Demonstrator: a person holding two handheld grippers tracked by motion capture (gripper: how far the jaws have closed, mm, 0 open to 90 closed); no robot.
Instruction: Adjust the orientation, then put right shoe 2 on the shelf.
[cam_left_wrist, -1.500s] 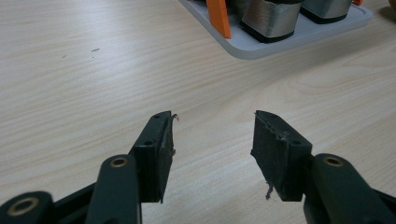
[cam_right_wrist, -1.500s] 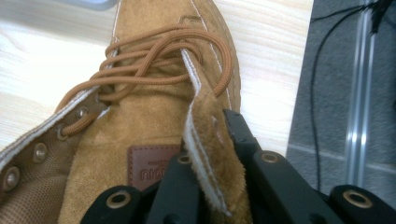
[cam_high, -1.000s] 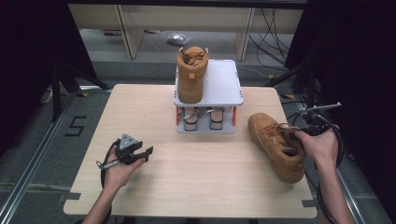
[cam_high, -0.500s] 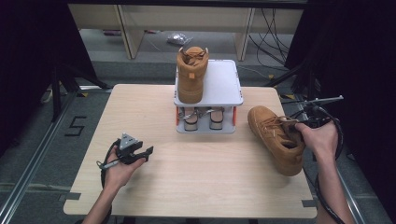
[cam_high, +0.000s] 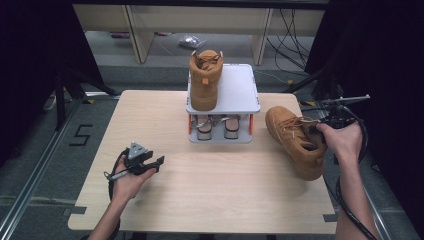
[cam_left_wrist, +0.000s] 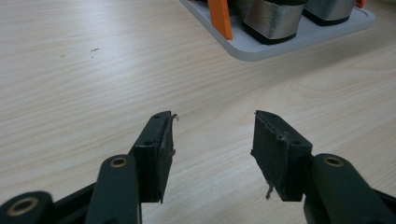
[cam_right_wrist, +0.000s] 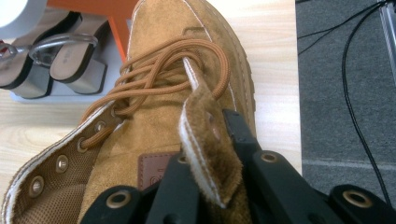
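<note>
Wooden bench (cam_high: 210, 200) carries a white rack (cam_high: 240, 90) at 12 o'clock, one boot (cam_high: 205, 80) on top. The second boot (cam_high: 295, 140), at 3 o'clock, has lifted slightly since a second ago: right hand-held gripper (cam_right_wrist: 210, 186) is clenched on its tongue (cam_right_wrist: 205, 135), probably carrying it to the rack. Left hand-held gripper (cam_left_wrist: 212, 140) rests released at 8 o'clock.

My left gripper (cam_high: 159, 162) is black, topped by a grey three-cornered plate, its cable looping at 7 o'clock. Both grippers' jaws are matte black with brass-ringed pivot holes and frayed pads. My right gripper (cam_high: 316, 128) trails black cable. Forearms bare.
</note>
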